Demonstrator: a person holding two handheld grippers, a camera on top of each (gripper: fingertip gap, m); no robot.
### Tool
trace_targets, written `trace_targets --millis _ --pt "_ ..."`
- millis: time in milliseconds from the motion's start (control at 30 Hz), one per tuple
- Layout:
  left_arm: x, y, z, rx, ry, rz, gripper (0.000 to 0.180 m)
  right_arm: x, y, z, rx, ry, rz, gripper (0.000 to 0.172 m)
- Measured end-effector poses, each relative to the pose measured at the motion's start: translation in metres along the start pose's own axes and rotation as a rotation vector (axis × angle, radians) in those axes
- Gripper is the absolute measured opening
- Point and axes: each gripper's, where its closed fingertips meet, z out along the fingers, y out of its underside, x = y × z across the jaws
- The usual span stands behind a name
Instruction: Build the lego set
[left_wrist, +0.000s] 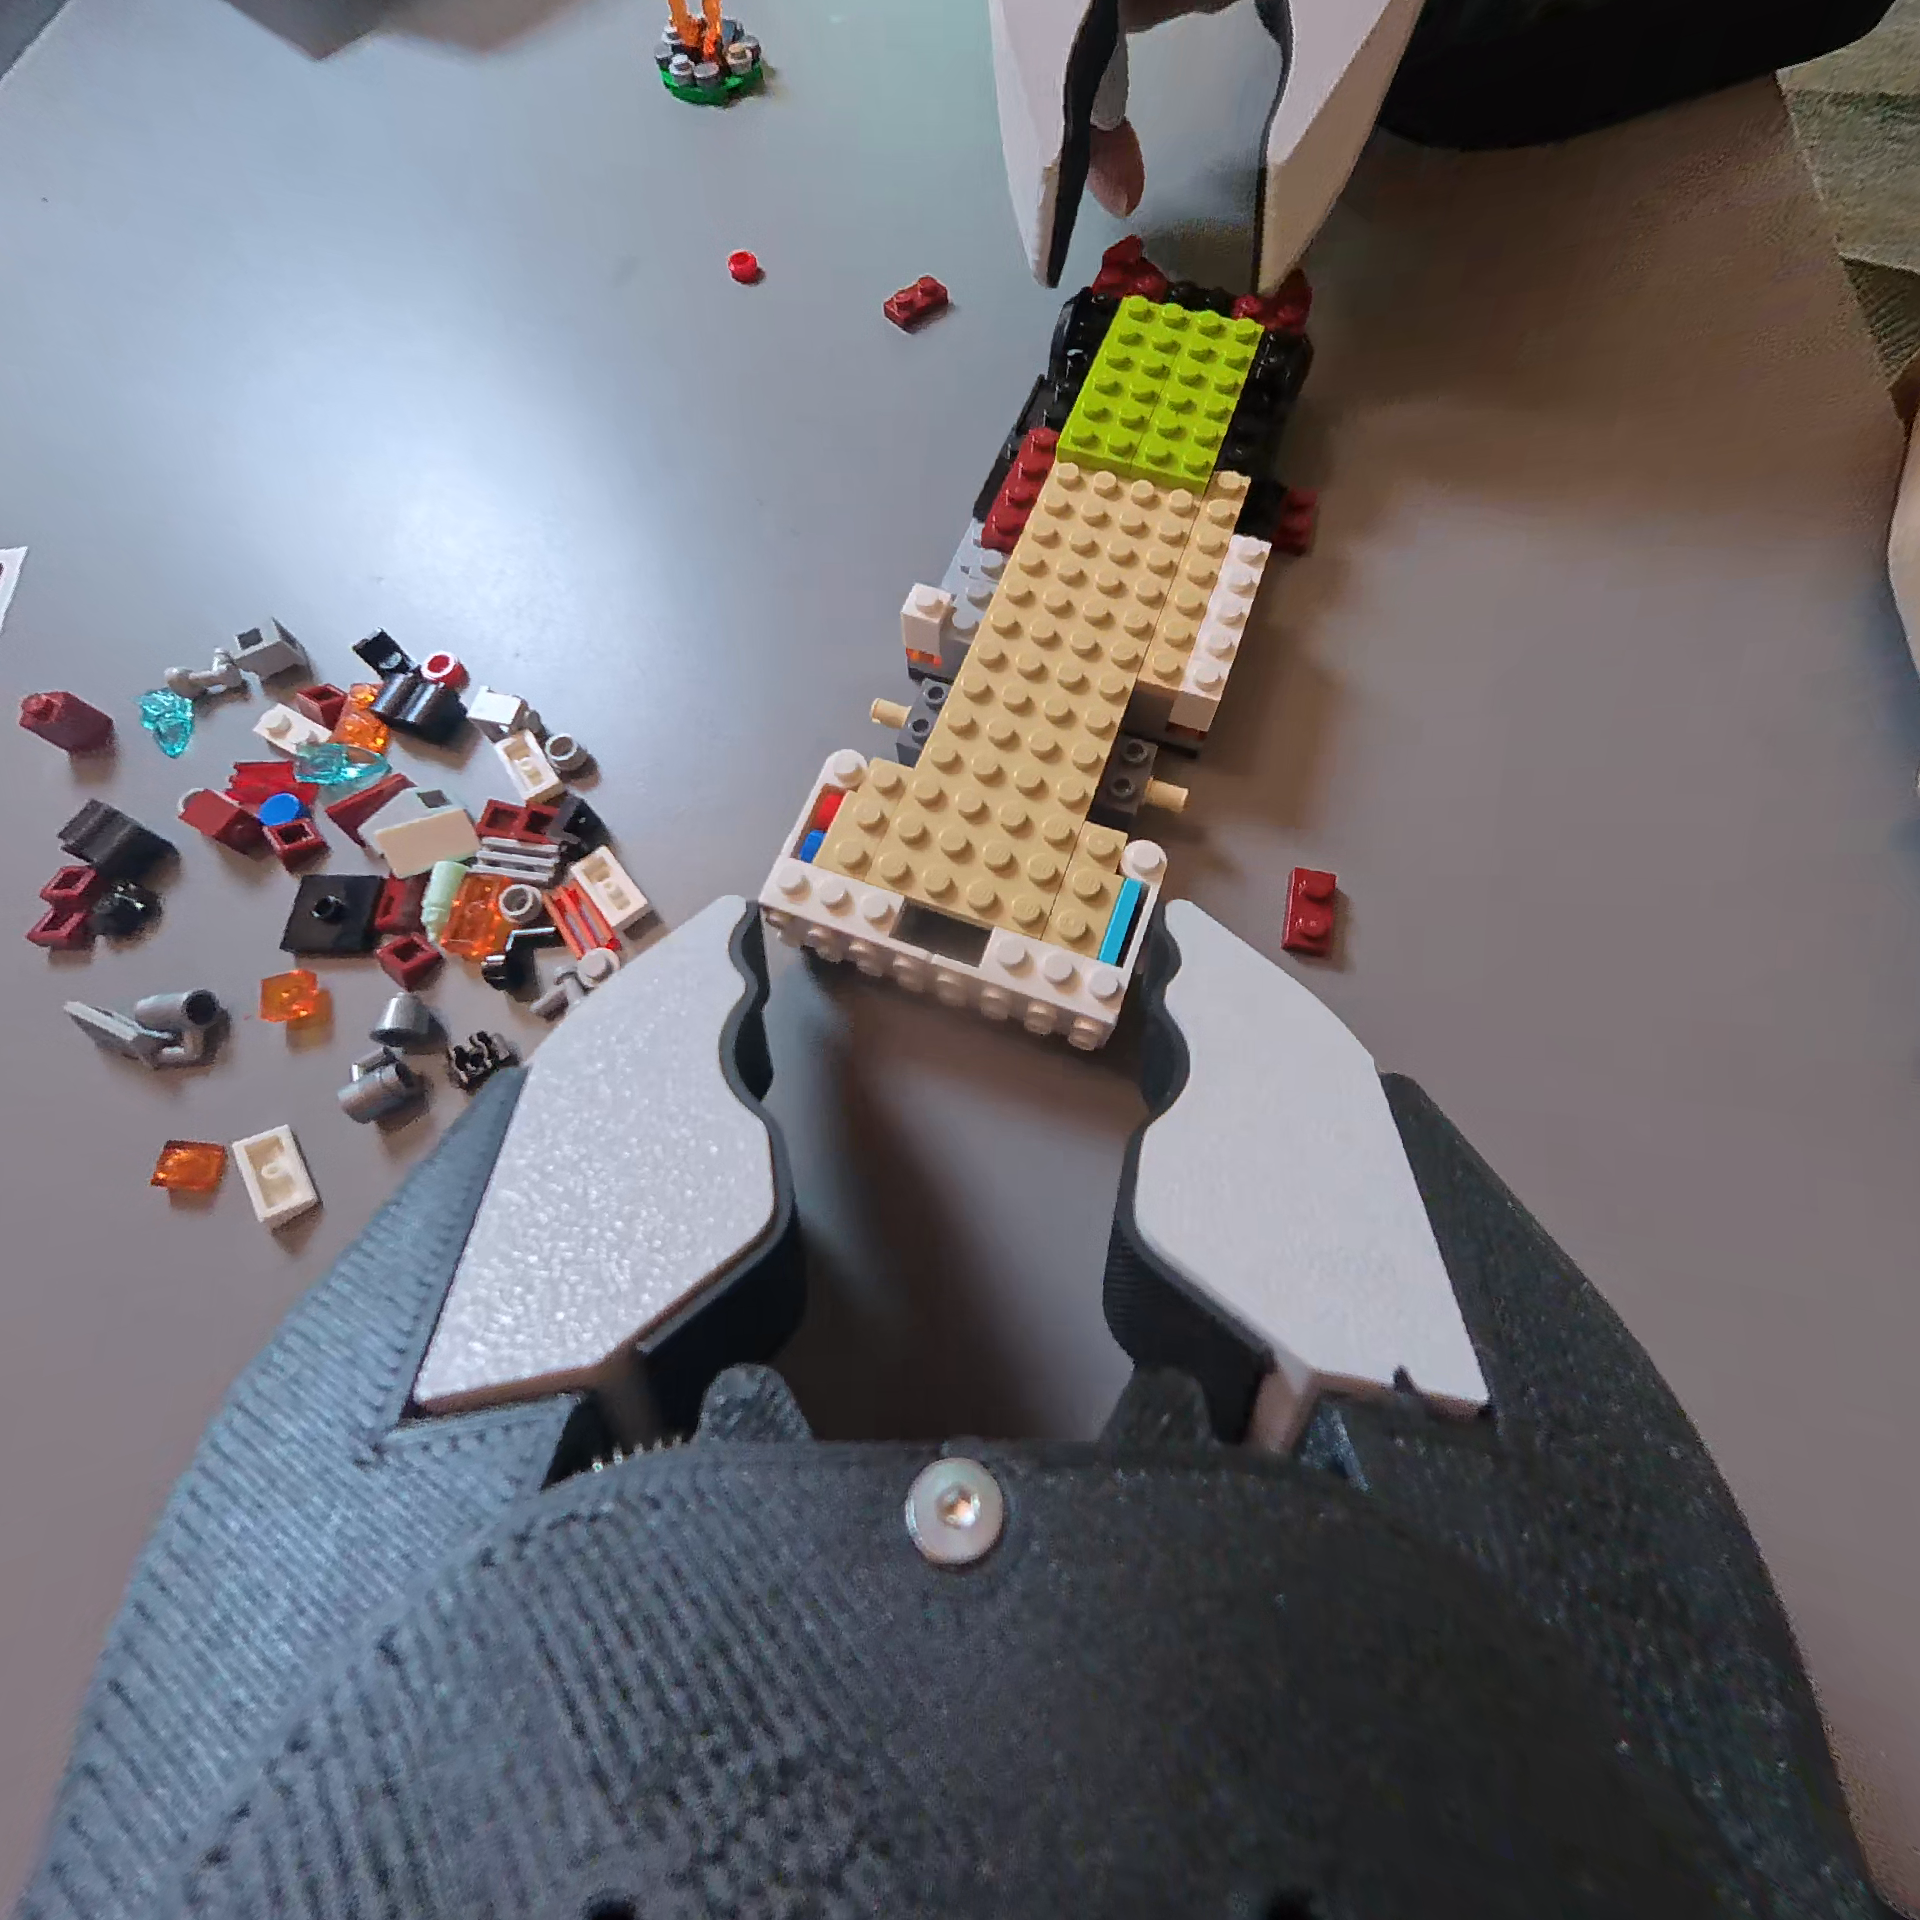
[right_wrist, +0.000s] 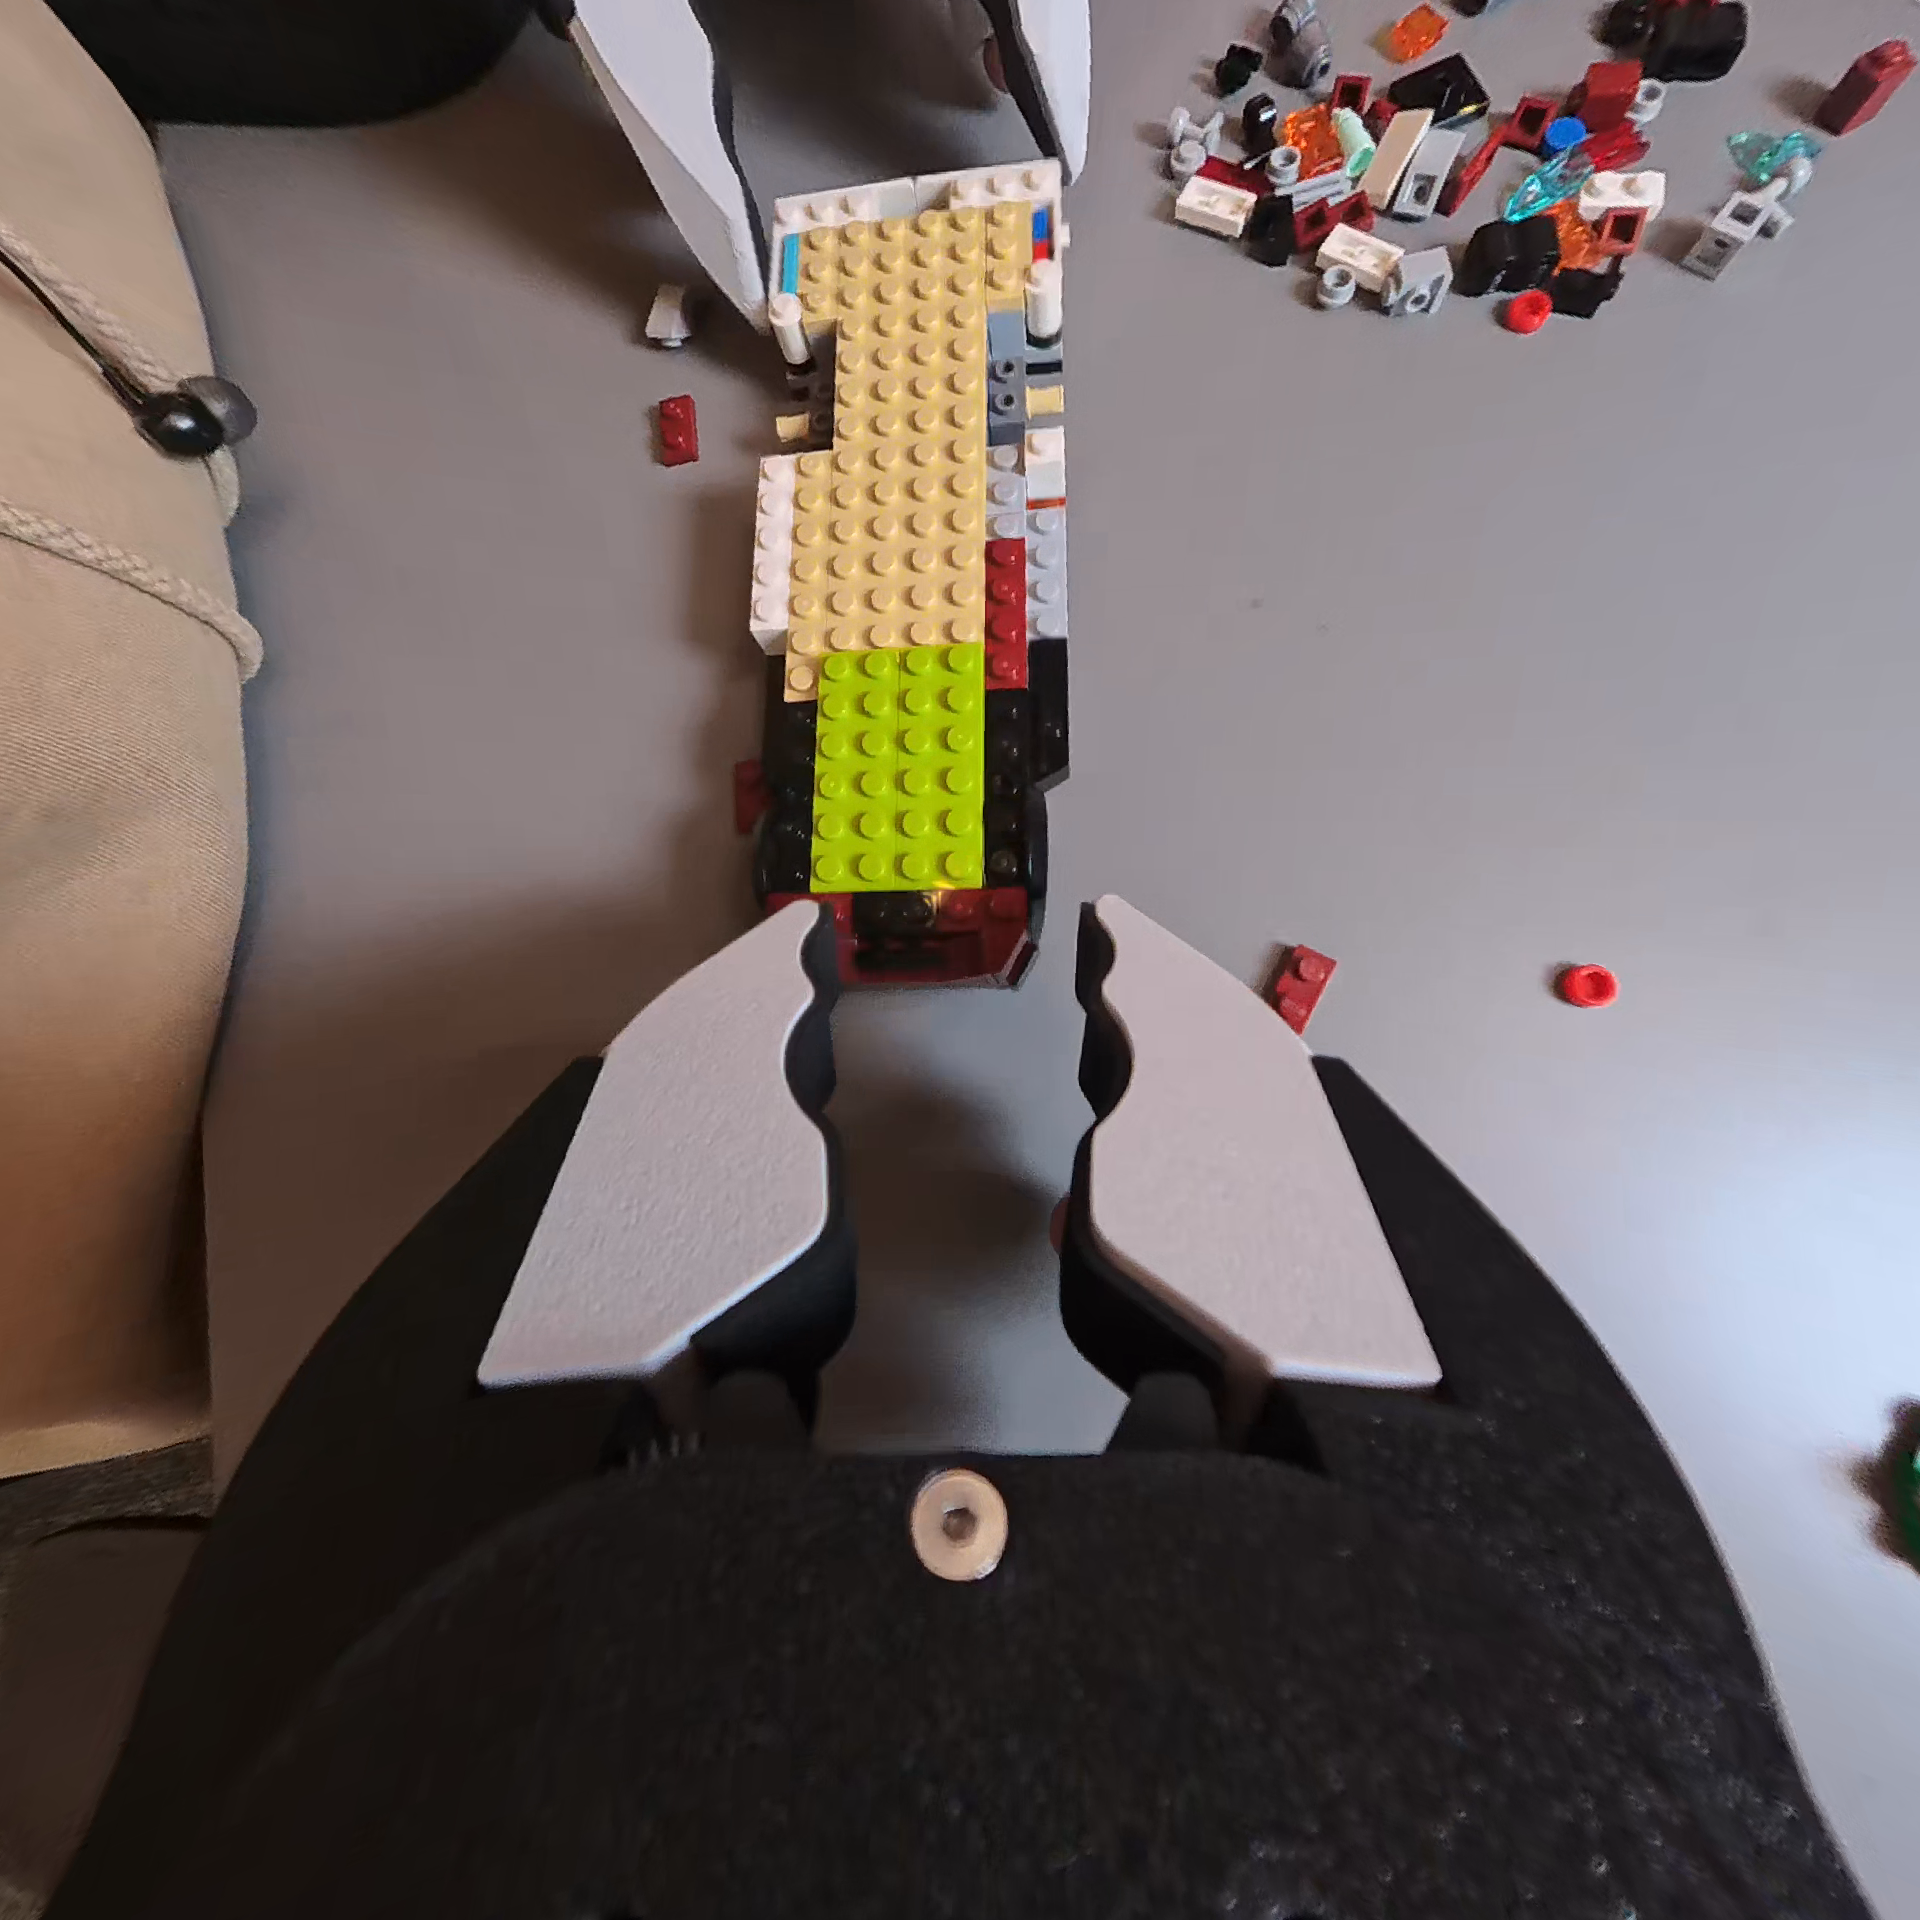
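A long toy-brick model (left_wrist: 1049, 727) with a tan studded top, a lime green patch and a white end lies flat on the grey table (left_wrist: 1558, 727). The left gripper (left_wrist: 961, 935), with pale grey fingers and black pads, is clamped on the white end of the model, one pad pressed on each side. At the other end, the right gripper (right_wrist: 948, 925) is let go and wide apart. The dark red and black end of the model sits between its tips, with a clear gap at the right pad (right_wrist: 1091, 966). A small dark red flat brick (right_wrist: 1299, 982) lies just beside that finger, and a little red round piece (right_wrist: 1588, 985) lies farther out. A heap of small loose bricks (left_wrist: 343, 831) in red, black, white and orange lies well apart, to the left gripper's side.
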Motion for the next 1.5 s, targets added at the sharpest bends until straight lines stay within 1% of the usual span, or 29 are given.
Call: trace_targets --millis 133,200,267,333,433,567,700,800,933,1067,1133,1233,1400,1500 --pt "0.0 -0.002 0.003 -0.001 -0.013 0.011 0.07 -0.002 -0.002 0.001 0.0 -0.034 -0.031 0.049" --pt "-0.002 -0.005 0.005 0.005 -0.037 0.036 0.069 -0.005 -0.001 -0.001 -0.015 -0.047 -0.05 0.047" --pt "-0.006 -0.009 0.008 0.008 -0.062 0.056 0.057 -0.004 0.002 -0.003 -0.037 -0.022 -0.073 0.044" --pt "-0.009 -0.012 0.014 -0.008 -0.074 0.059 0.058 -0.004 0.005 -0.006 -0.04 -0.005 -0.083 0.043" --pt "-0.014 -0.015 0.022 -0.037 -0.106 0.054 0.056 -0.002 0.011 -0.012 -0.039 0.028 -0.047 0.043" --pt "-0.018 -0.023 0.024 -0.026 -0.162 0.043 0.052 0.001 0.022 -0.023 -0.044 0.08 0.008 0.042" --pt "-0.006 -0.036 0.022 0.018 -0.132 0.032 0.043 0.007 0.035 -0.036 -0.049 0.171 0.113 0.038" --pt "0.012 -0.036 0.029 -0.015 -0.064 0.04 0.036 -0.001 0.043 -0.044 -0.04 0.187 0.164 0.041" --pt "0.017 -0.034 0.039 -0.046 -0.096 0.102 0.039 -0.014 0.047 -0.048 -0.029 0.21 0.149 0.049" --pt "0.015 -0.036 0.039 -0.045 -0.125 0.09 0.039 -0.016 0.044 -0.053 -0.01 0.262 0.15 0.055" --pt "0.016 -0.037 0.037 -0.044 -0.14 0.095 0.04 -0.013 0.047 -0.051 -0.033 0.3 0.146 0.059" --pt "0.017 -0.038 0.033 -0.044 -0.158 0.107 0.041 -0.014 0.049 -0.045 -0.054 0.31 0.142 0.062" --pt "0.021 -0.038 0.024 -0.031 -0.177 0.089 0.042 -0.011 0.052 -0.037 -0.091 0.349 0.129 0.054" --pt "0.021 -0.032 0.02 -0.033 -0.184 0.067 0.041 -0.008 0.05 -0.035 -0.089 0.371 0.139 0.054"
